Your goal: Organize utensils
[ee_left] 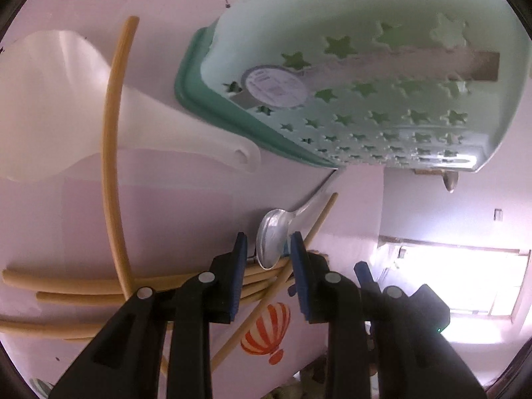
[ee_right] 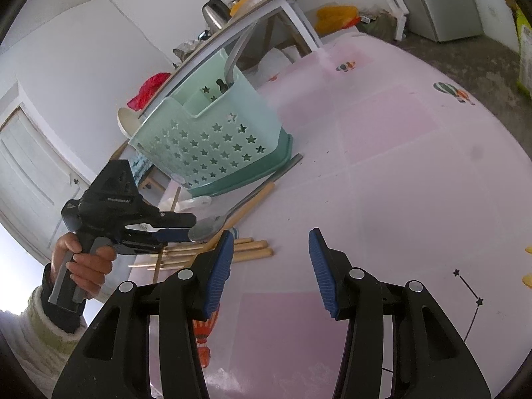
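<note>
A metal spoon (ee_left: 271, 237) lies on the pink table with its bowl between my left gripper's (ee_left: 269, 242) blue pads; the jaws stand open around it. In the right wrist view the left gripper (ee_right: 173, 232) reaches the same spoon (ee_right: 212, 224). Several wooden chopsticks (ee_left: 113, 153) (ee_right: 246, 249) lie under and beside the spoon. The mint utensil basket (ee_left: 349, 76) (ee_right: 212, 139) with star holes stands just beyond. My right gripper (ee_right: 269, 266) is open and empty over bare table.
A white plastic scoop (ee_left: 83, 113) lies left of the basket. A grey-handled utensil (ee_right: 237, 53) stands in the basket. A cluttered side table with a kettle (ee_right: 214, 13) stands behind the table's far edge (ee_right: 332, 40).
</note>
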Motion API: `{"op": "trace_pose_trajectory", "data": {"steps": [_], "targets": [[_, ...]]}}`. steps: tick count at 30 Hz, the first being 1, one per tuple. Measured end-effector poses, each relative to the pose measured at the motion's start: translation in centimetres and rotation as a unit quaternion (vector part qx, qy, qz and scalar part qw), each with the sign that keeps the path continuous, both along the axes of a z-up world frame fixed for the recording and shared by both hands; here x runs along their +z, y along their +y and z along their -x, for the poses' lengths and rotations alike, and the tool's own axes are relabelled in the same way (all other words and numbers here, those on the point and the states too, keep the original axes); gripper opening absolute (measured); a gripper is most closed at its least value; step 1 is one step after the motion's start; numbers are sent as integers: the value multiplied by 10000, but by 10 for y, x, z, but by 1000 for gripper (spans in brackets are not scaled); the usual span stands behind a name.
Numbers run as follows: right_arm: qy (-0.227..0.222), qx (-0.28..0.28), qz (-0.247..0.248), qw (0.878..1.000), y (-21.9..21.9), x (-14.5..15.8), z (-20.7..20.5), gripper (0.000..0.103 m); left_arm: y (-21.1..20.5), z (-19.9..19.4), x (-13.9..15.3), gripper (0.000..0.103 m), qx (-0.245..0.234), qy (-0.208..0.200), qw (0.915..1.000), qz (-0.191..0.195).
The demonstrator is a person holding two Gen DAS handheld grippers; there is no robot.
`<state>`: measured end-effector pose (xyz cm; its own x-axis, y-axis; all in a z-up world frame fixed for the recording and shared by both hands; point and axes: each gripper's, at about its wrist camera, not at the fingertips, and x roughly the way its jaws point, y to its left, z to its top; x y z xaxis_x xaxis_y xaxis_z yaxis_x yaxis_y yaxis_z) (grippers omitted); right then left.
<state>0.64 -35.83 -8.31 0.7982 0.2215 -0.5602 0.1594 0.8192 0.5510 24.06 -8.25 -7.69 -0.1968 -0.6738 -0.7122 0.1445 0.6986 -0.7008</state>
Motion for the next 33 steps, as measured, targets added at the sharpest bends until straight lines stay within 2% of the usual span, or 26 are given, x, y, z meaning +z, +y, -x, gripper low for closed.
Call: {"op": "trace_pose_trajectory", "data": {"steps": [4, 6, 8, 11, 15, 18, 22, 26, 28, 31, 33], "targets": [[-43, -52, -19, 10000, -2, 2, 3, 46, -6, 4, 7, 24, 45, -140, 9998, -144], [-73, -68, -2, 10000, -1, 4, 6, 46, -5, 8, 10, 19, 68, -276, 9992, -284], [-113, -84, 14, 9999, -1, 7, 8, 46, -8, 12, 19, 10, 116, -383, 9984, -394], [-185, -128, 74, 9997, -2, 14, 12, 46, -6, 11, 28, 4, 231, -632, 9964, -517], [-424, -171, 213, 9987, -8, 36, 8, 46, 2, 21, 44, 3, 323, -1332, 9885, -637], [-764, -247, 166, 9966, -18, 59, 0, 46, 9, 34, 68, 1, 341, -1978, 9780, -564], [-1228, -393, -544, 9902, -49, 80, -21, 46, 15, 55, 95, 1, 338, -2632, 9624, -576], [-1173, -570, -1042, 9860, -73, 80, -49, 46, 25, 81, 126, 2, 322, -3342, 9399, -618], [-1093, -500, -1195, 9855, -78, 78, -62, 46, 23, 84, 135, 2, 307, -3567, 9318, -599], [-936, -475, -1097, 9884, -74, 80, -75, 31, 19, 100, 146, 2, 340, -3745, 9253, -487], [-835, -498, -1051, 9897, -71, 80, -77, 5, 31, 104, 150, 2, 411, -3832, 9217, -449]]}}
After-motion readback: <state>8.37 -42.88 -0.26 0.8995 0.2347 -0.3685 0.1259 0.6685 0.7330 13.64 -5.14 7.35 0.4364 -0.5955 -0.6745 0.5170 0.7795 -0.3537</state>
